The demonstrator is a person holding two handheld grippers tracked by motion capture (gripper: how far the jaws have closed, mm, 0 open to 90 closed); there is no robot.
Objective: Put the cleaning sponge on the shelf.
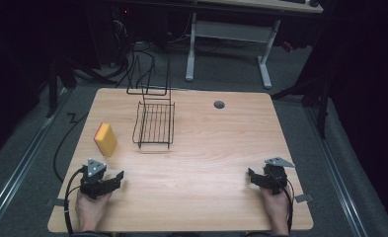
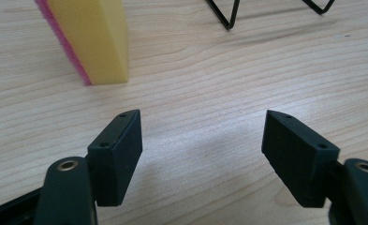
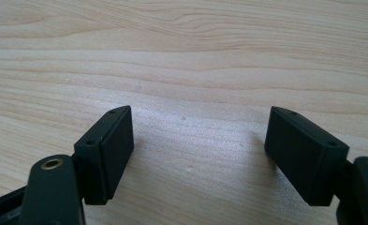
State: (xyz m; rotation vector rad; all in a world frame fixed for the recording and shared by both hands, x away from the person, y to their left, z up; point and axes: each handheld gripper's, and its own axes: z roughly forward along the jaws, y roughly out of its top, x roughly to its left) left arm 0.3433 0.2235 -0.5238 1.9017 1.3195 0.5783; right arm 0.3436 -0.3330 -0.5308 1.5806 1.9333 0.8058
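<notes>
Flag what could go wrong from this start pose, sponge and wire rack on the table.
1. The sponge stands on edge just ahead of the open left gripper; a glancing touch from one of the fingers could tip it before it is gripped.
2. The wire rack looks light and stands close to the sponge, so a wide reach might snag and drag it.
3. The right gripper is far from both.

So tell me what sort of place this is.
Probably a lab or workshop set up for recording, not a home. A bare wooden table stands on grey carpet with loose cables on the floor, the room is dark around it, and a desk frame stands behind.
</notes>
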